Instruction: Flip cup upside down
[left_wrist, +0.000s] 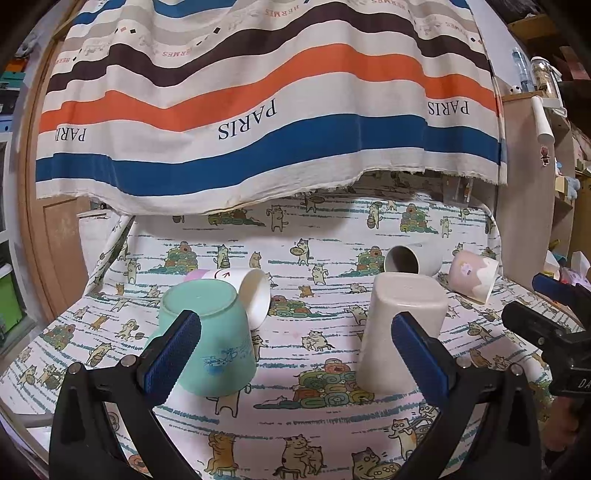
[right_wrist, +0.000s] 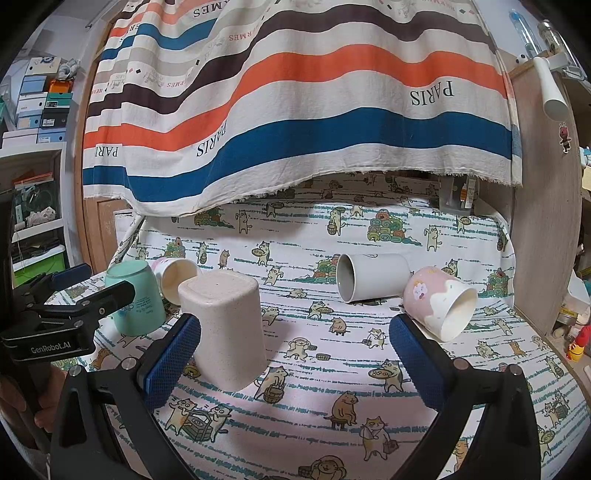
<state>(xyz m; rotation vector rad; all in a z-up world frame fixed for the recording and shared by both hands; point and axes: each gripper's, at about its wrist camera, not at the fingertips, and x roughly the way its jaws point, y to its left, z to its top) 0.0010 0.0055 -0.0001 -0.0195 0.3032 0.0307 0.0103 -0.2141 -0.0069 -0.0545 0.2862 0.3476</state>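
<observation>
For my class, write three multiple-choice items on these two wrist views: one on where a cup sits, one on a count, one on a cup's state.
1. Where does the grey cup lie relative to the pink cup?
A. Beside it, on its left
B. Stacked inside it
C. Beyond the striped cloth

2. How many cups are on the cat-print tablecloth?
A. Three
B. Five
C. Seven

3. What state is the beige cup in?
A. Lying on its side
B. Upright, mouth up
C. Upside down, base up

Answers:
1 A: in the right wrist view the grey cup lies just left of the pink one.
2 B: mint cup, white cup, beige, grey and pink.
3 C: its closed base faces up, and both hand-held grippers (left, right) are open.
</observation>
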